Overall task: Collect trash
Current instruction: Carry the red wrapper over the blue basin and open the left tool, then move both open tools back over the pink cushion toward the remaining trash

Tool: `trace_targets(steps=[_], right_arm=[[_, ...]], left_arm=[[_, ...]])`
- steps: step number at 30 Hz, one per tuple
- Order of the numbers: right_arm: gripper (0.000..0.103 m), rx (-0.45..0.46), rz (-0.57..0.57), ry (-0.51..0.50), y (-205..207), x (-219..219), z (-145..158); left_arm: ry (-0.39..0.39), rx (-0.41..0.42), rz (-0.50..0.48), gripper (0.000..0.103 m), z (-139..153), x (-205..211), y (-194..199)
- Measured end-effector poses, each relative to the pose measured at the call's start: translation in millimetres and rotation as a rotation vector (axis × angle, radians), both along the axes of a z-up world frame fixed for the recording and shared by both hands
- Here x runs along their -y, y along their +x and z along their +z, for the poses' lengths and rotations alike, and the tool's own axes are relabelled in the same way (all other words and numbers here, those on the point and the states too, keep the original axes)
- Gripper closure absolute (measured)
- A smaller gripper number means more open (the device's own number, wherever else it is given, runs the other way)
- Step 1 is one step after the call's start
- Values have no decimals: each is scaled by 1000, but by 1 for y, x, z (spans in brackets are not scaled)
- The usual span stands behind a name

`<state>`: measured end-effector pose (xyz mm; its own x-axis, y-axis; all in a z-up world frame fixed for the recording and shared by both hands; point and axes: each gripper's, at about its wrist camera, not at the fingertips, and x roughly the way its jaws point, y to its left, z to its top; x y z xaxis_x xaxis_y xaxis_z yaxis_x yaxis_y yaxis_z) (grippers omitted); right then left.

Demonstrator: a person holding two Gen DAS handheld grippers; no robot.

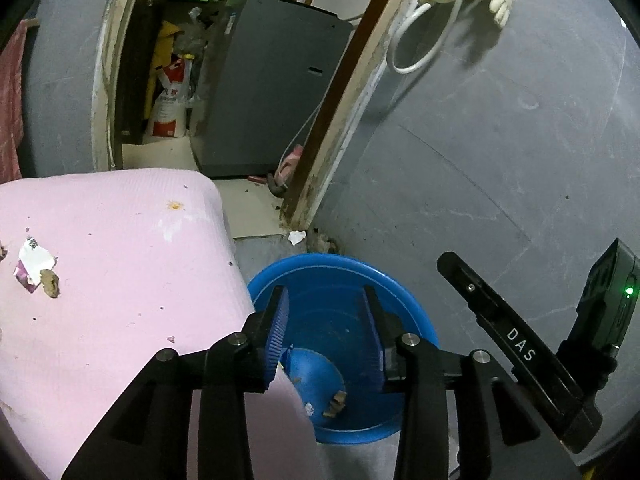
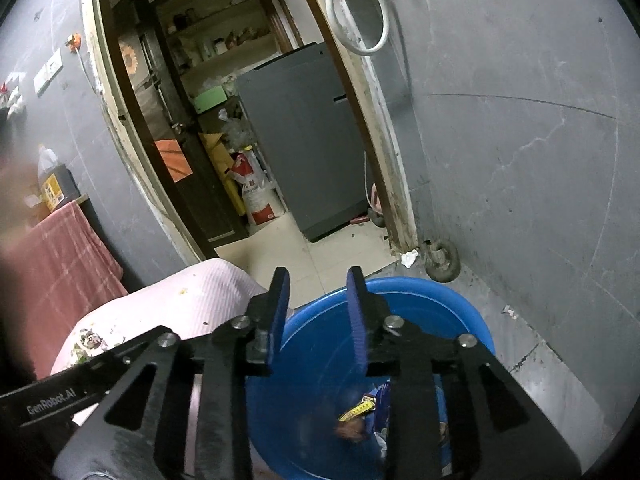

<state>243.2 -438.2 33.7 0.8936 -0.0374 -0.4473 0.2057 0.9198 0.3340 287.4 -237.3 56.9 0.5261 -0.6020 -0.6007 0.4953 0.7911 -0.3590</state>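
A blue basin (image 1: 400, 300) stands on the floor beside a pink-covered table (image 1: 120, 260); it also shows in the right wrist view (image 2: 460, 312). Scraps lie inside it (image 1: 336, 402), among them a yellow wrapper (image 2: 356, 410) and a brown lump (image 2: 350, 428). My left gripper (image 1: 326, 300) is open and empty above the basin. My right gripper (image 2: 318, 284) is open and empty above the basin's rim. A torn white and purple wrapper (image 1: 34, 258) with a brown crumb (image 1: 50, 282) lies on the table at the left. More scraps lie on the table's corner (image 2: 92, 340).
A doorway opens ahead onto a grey appliance (image 1: 272, 96) and a red and white sack (image 1: 172, 100). A white paper scrap (image 1: 297, 236) lies by the door frame. Grey wall stands to the right. A red towel (image 2: 60, 256) hangs at the left.
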Motion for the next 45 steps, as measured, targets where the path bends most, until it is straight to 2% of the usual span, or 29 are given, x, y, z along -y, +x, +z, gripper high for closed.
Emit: trace_targets(steps=[2,4,6,8,10,13,16,17,18,27,35,40,45], right_arm=[[66,10,0,-1,-1,-1,1],[56,48,-4,-3,-5,-3,6],[36,96,-13,-20,-12,-6,12],[28,144,-19,-39,-18,-11,17],[22,185,-15,-56,-24,-15,22],[13,254,-4,-87,-32,-26,30],[1,327,15,-110,-40,-38,37],[0,351,23,-111,-43,-42,39],[0,370,30,-114,-45,-46,42],[0,461,113,-163,-50,-90,55],[0,464,206,-141,-41,-127,55],[0,499,245,-180,-41,-152,56],[0,497,303,-232,-32,-182,55]], left_arm=[[-7,14,13,66,2,-6,-2],[-35,22,34,57,4,-15,-4],[-63,30,73,49,7,-24,-5],[-75,41,113,46,12,-34,-6],[-76,63,153,40,18,-43,-8],[-88,129,224,22,31,-61,-16],[-105,188,272,11,43,-81,-25],[-104,206,291,5,47,-88,-28],[-103,224,312,4,50,-94,-31],[-43,370,460,3,68,-141,-54],[17,403,533,2,58,-178,-63],[42,440,581,3,56,-206,-72],[85,463,625,3,52,-228,-76]])
